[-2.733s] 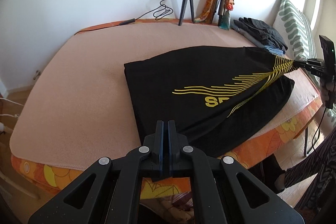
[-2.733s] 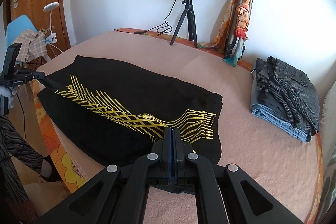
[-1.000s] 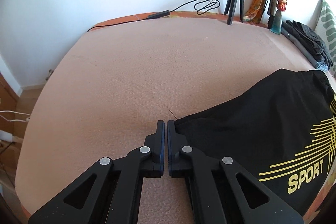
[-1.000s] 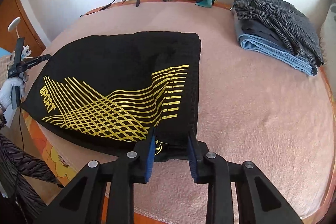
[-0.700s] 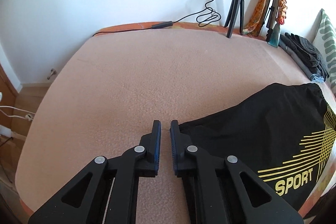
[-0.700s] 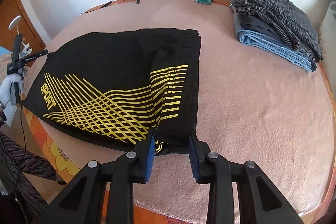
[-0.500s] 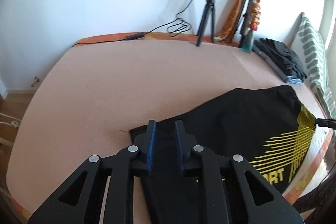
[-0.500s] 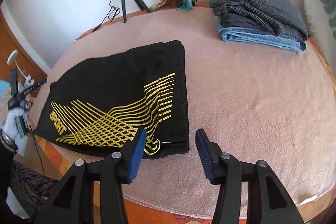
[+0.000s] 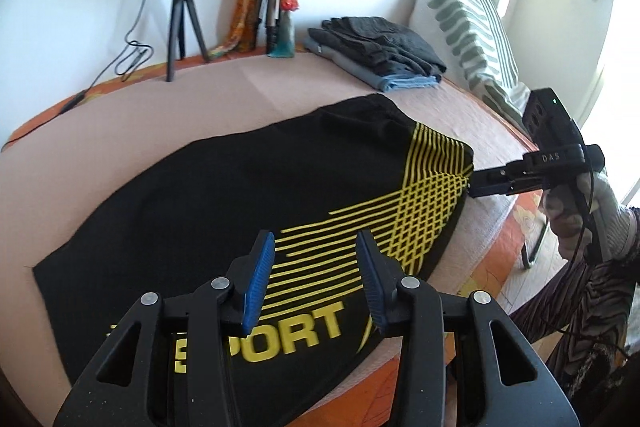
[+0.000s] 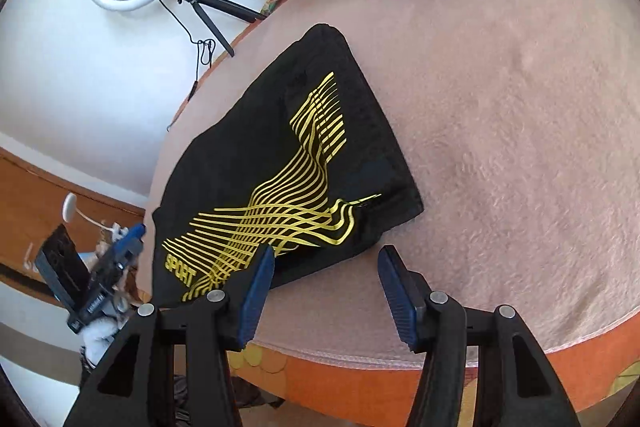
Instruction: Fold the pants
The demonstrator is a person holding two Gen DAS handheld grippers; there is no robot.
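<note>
Black pants (image 9: 224,187) with yellow SPORT print are lying flat, folded, on the pink bed cover (image 10: 520,131) near the front edge, so both tongs are hanging empty above them: left gripper (image 9: 316,269) spread wide over the lettering, right gripper (image 10: 326,279) spread wide just off the near corner, probably because the fold is set and needs no holding. Open cover is stretching to the right and behind, with the stack of folded clothes (image 9: 380,47) well apart, while the pants' front edge is sitting close to the bed's drop-off.
</note>
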